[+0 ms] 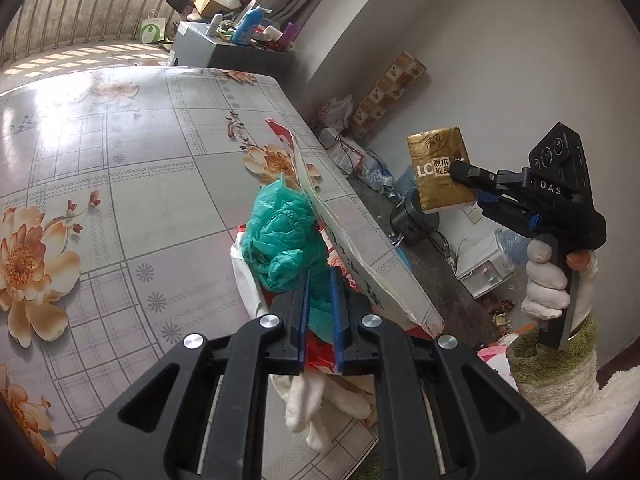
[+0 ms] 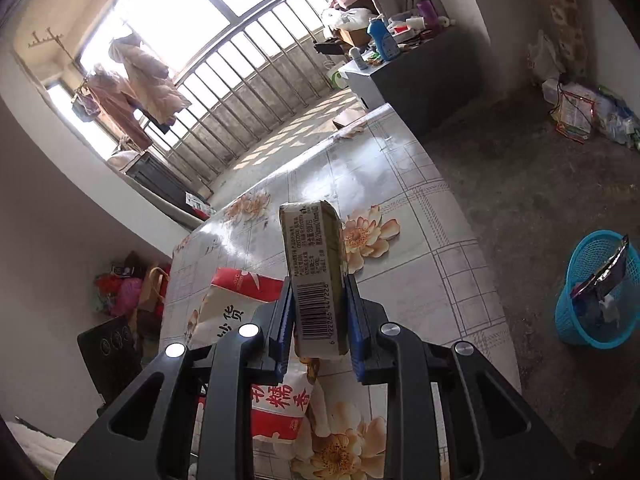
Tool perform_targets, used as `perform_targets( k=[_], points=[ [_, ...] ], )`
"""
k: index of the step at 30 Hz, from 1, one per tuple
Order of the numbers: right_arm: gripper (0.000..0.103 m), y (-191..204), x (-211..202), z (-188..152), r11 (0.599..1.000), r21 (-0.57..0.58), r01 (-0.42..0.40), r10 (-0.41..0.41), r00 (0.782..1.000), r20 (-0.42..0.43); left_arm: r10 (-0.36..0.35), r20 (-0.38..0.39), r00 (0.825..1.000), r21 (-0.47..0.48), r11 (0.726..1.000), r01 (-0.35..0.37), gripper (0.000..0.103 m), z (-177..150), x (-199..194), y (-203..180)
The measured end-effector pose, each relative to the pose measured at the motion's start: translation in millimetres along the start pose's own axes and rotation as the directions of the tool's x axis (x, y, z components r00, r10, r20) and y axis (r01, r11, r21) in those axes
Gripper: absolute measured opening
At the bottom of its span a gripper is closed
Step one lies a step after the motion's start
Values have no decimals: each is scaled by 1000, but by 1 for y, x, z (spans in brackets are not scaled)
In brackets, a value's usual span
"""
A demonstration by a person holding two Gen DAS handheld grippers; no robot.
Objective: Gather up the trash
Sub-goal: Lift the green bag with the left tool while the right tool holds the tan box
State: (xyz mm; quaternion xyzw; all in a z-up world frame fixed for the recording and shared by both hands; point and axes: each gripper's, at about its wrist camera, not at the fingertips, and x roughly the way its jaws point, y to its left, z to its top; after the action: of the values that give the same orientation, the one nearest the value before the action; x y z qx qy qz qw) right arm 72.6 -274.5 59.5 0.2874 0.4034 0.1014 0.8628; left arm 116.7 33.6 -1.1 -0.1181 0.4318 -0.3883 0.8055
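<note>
Left: the left gripper [image 1: 320,292] holds its fingers [image 1: 300,320] clenched on a bunch of soft trash lifted above the floral worktop [image 1: 120,160], namely a crumpled green plastic bag [image 1: 280,240] together with a white-and-red printed bag [image 1: 360,264] whose loose end hangs below the grip.

Centre: the worktop surface visible in both views is bare apart from this raised load, which suggests that the gathering stage is largely done.

Right: the right gripper [image 2: 318,312] has its fingers [image 2: 354,320] clamped on a gold tissue pack [image 2: 316,272], held upright off the worktop with its barcode face toward the camera; in the left-wrist view the same pack [image 1: 438,172] hangs beyond the worktop's right edge, over the floor.

Far right: a blue mesh basket [image 2: 576,320] stands on the floor, well apart from both loads, and already contains some wrappers.

Remaining, by judgement: both held loads are not yet deposited, and the basket is their likely destination.
</note>
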Motion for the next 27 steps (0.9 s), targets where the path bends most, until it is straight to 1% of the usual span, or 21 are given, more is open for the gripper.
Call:
perform_targets(
  k=[4, 7, 11, 15, 18, 21, 23, 24, 26, 27],
  points=[
    [24, -37, -22, -37, 993, 118, 9, -13, 999, 29, -19, -8, 1000, 91, 996, 20, 8, 8, 15, -37],
    [24, -51, -44, -48, 987, 158, 12, -26, 996, 82, -12, -40, 999, 149, 989, 18, 8, 10, 33, -57],
    [24, -49, -74, -52, 989, 150, -17, -8, 986, 166, 19, -90, 996, 215, 977, 1, 8, 3, 60, -79],
    [24, -35, -87, -54, 992, 107, -68, 44, 978, 206, 30, -132, 991, 252, 968, 4, 8, -8, 78, -92],
    [24, -25, -77, -57, 990, 87, -112, 94, 978, 186, 30, -154, 988, 268, 963, 12, 8, -16, 88, -99],
    [24, -20, -58, -62, 988, 79, -129, 116, 981, 153, 51, -166, 985, 309, 951, 3, 8, -25, 92, -107],
    [24, -22, -44, -66, 987, 90, -134, 122, 985, 124, 56, -179, 982, 316, 949, 3, 8, -28, 94, -108],
    [24, -26, -39, -69, 987, 98, -128, 117, 987, 109, 57, -183, 981, 313, 950, 3, 8, -28, 95, -106],
    [24, -34, -29, -72, 989, 116, -88, 78, 993, 87, 62, -188, 980, 305, 952, -2, 10, -30, 93, -103],
    [24, -40, -26, -74, 989, 129, -70, 60, 995, 79, 62, -189, 980, 300, 954, -2, 12, -31, 92, -101]
  ],
)
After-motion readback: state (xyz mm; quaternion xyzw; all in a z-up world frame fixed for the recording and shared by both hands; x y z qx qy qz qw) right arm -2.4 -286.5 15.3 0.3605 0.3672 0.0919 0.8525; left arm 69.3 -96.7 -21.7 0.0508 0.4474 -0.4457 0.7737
